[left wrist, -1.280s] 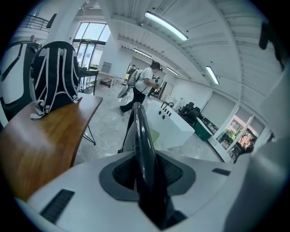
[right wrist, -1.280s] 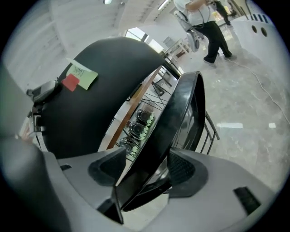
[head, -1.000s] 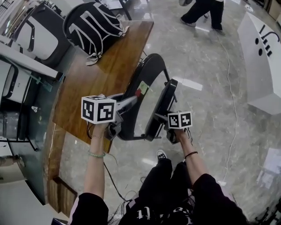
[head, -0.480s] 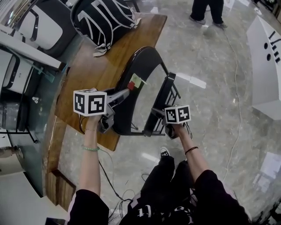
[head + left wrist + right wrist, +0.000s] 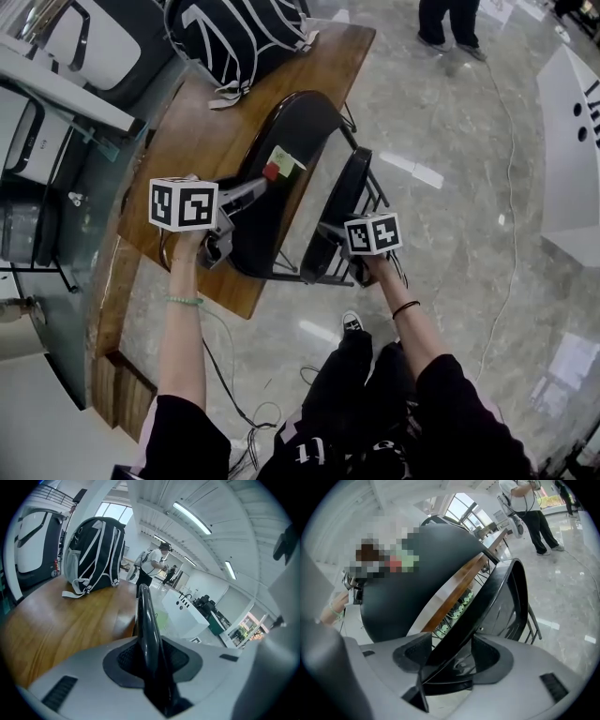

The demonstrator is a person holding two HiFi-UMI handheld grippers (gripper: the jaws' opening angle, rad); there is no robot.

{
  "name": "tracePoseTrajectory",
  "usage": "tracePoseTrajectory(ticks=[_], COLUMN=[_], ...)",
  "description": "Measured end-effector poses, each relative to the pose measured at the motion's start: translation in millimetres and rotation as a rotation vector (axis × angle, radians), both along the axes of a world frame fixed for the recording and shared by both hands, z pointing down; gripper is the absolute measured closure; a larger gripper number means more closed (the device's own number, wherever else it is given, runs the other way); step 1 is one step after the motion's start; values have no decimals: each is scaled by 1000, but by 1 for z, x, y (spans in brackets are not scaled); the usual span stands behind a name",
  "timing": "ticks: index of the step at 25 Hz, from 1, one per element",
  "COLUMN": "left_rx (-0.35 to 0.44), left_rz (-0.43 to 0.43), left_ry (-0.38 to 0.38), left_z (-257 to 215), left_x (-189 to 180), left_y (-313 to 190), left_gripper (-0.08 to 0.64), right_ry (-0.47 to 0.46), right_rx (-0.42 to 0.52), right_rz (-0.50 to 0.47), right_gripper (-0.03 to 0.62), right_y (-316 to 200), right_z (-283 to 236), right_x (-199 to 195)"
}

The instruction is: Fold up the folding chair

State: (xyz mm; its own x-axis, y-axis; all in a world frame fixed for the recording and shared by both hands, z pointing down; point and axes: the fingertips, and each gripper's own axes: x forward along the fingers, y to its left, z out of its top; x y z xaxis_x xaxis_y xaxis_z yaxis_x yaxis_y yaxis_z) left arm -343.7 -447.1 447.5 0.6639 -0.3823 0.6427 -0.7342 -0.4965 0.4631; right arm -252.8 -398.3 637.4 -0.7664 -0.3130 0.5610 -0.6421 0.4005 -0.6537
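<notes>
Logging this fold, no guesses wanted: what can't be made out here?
Legs of the black folding chair: head view, mostly behind its seat.
Print on its red-and-green tag: head view, too small; right gripper view, mosaicked.
Top of the black-and-white backpack: head view, cut by the edge.

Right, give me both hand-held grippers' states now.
Left hand-held gripper: closed on the folding chair, at one panel's edge.
Right hand-held gripper: jaws closing, pressing on the chair's other panel.
</notes>
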Motion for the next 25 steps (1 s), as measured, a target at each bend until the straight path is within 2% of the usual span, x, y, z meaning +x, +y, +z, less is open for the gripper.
tracePoseTrajectory(ticks=[4,6,9,14,21,23,25], left_rx=[-18,-14,18,151,296,333,354], left_rz=[-18,-17,-22,-72,-213,-287,-355], left_ry=[69,63,5,-215,-289,-269,-188], left_z=[0,0,0,-4,-21,-34,-52], left_x=[-17,-23,-26,-38,-50,-56,-62], left_y=[-1,-2,-4,-12,-11,-15,-19], left_gripper=[465,465,463,434,398,381,380], right_ry=[4,12,12,-4,43,44,33], right_rx=[-4,-4,-22,-53,-77,-82,-92], right_rz=[8,11,11,36,40,50,57], right_gripper=[350,370,371,370,368,365,365], right_y=[-8,-9,-11,-10,-3,-1,2], right_z=[3,4,4,3,5,6,6], right_x=[-13,-17,-20,-21,-18,-16,-15])
